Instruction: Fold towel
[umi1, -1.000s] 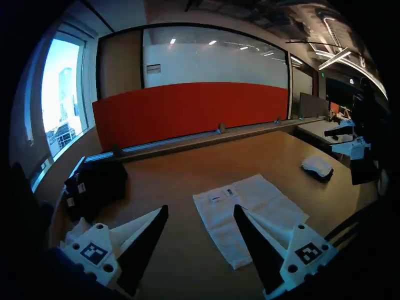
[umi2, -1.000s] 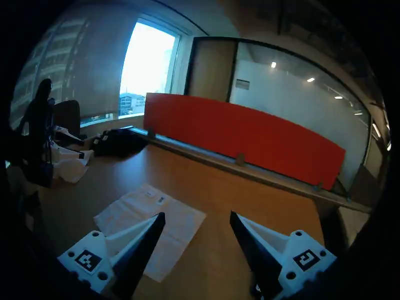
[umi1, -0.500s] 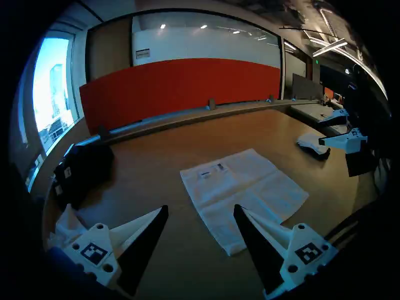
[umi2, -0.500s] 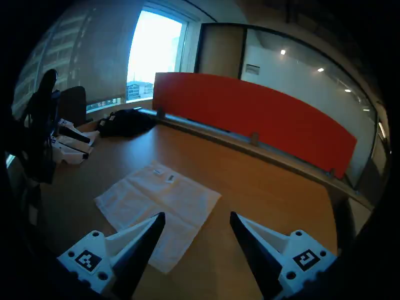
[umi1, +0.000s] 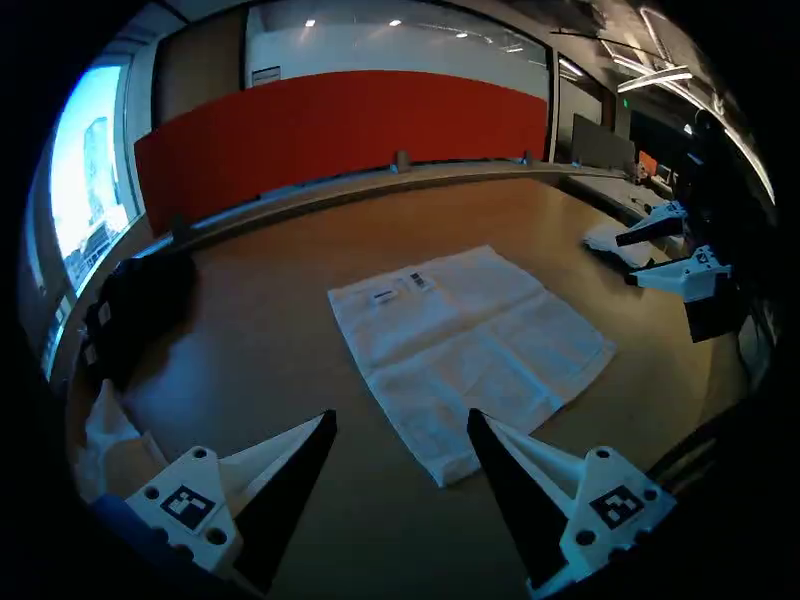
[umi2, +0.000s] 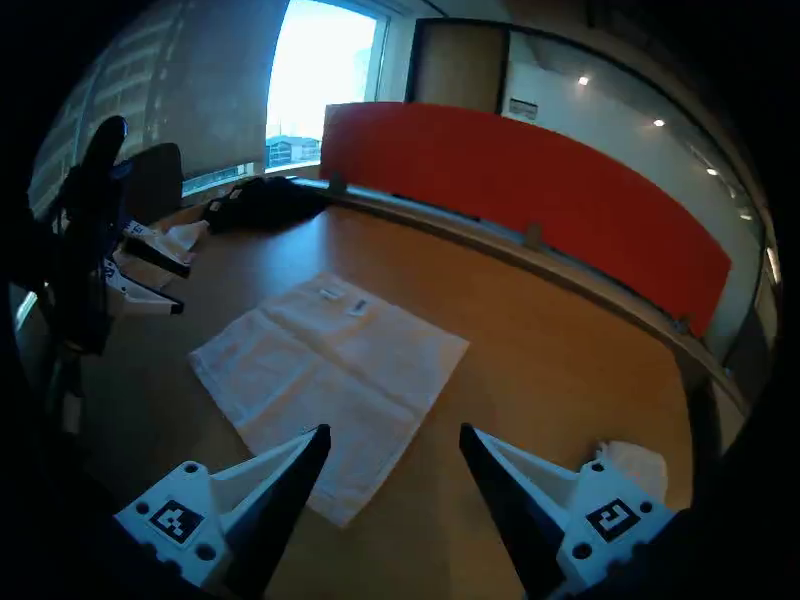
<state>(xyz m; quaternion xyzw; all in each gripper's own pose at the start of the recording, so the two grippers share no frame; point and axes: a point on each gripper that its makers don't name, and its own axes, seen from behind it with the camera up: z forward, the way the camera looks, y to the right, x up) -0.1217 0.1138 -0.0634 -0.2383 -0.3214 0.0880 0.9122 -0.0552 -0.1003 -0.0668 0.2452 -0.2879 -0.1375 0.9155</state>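
Left gripper: my left gripper (umi1: 400, 416) has its two fingers spread wide, with nothing between them and nothing gripped.
Right gripper: my right gripper (umi2: 394, 430) is just as wide apart, and it too holds nothing.
Towel: the white square cloth towel (umi1: 465, 335) lies spread flat on the table, one layer, with fold creases crossing it.
Towel corners: in the left gripper view its near corner sits in the gap beside my right-hand finger; in the right gripper view a near corner sits in the gap beside the left-hand finger. I cannot tell how high I am above it.
Tags: two small labels (umi1: 400, 289) sit on the towel near its far edge.
Table: a broad brown wooden table top (umi1: 250, 330) carries it all.
Far side: a long red partition panel (umi1: 340, 125) runs along the table's back edge.
Dark bundle: a black bag-like heap (umi1: 140, 300) rests near the window corner, well apart from the towel.
Spare cloth: a crumpled white cloth (umi2: 632, 466) lies by my right gripper's outer finger.
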